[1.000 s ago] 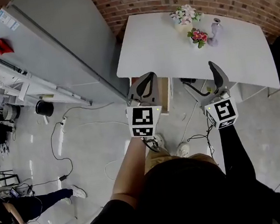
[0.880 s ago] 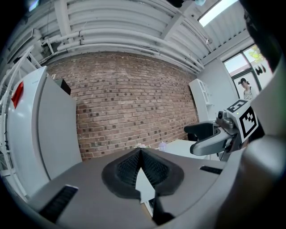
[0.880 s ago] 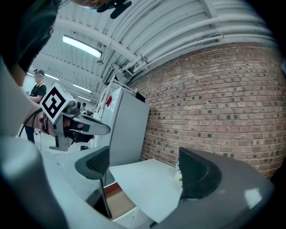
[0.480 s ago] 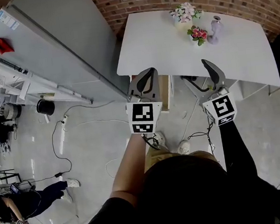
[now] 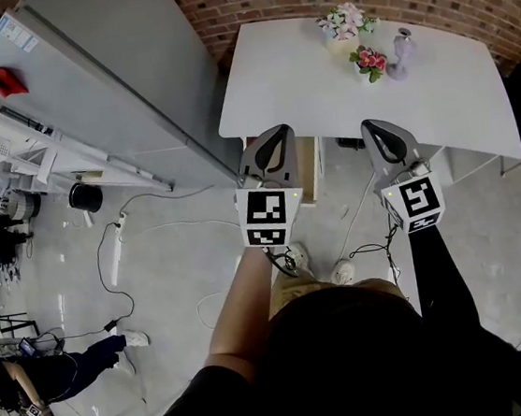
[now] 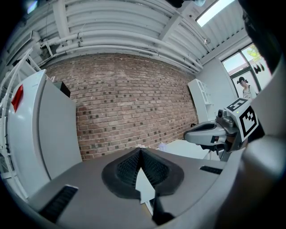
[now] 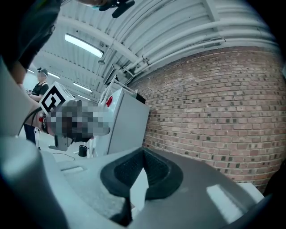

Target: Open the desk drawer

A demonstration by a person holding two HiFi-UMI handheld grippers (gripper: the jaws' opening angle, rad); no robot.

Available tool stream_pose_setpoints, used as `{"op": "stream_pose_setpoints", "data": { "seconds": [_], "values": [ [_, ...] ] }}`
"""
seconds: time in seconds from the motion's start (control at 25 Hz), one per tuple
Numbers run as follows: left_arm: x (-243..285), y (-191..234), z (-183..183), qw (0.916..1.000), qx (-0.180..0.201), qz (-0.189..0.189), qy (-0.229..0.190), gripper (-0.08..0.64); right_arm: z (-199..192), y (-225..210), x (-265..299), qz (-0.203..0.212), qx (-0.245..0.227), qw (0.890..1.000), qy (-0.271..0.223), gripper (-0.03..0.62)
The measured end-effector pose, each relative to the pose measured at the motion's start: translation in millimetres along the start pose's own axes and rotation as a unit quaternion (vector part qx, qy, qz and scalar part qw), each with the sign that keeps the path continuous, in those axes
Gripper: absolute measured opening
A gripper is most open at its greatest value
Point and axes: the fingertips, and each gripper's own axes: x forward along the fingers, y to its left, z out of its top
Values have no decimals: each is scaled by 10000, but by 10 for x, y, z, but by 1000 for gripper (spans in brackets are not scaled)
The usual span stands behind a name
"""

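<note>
Left gripper [image 5: 269,143]: fingers closed together, nothing held. Right gripper [image 5: 385,132]: fingers closed together, nothing held. Desk drawer [image 5: 307,170] sits under the white counter's [image 5: 293,85] near edge, between both grippers.

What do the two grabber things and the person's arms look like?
Both the left gripper and the right gripper are grey with curved jaws lined in black ribbed pads. Each carries a white cube printed with black square markers. The right arm wears a long black sleeve; the left sleeve is short and black.
</note>
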Motion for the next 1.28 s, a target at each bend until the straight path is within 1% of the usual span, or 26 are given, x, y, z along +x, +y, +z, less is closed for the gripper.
{"op": "stream_pose_setpoints", "data": {
  "seconds": [0.12, 0.32, 0.52, 1.28],
  "values": [
    [-17, 3, -4, 10000, -10, 1, -5, 8, 9, 8, -11, -11, -6, 10000, -18, -2],
    [-30, 29, 1, 10000, -18, 14, 2, 8, 78, 36, -21, -3, -164, 9998, -74, -2],
    [-59, 30, 6, 10000, -22, 14, 2, 8, 79, 14, -39, -71, -72, 9999, -57, -2],
    [-86, 10, 22, 10000, -28, 38, -23, 8, 102, 61, -66, -1, -139, 9999, -81, -2]
  ]
}}
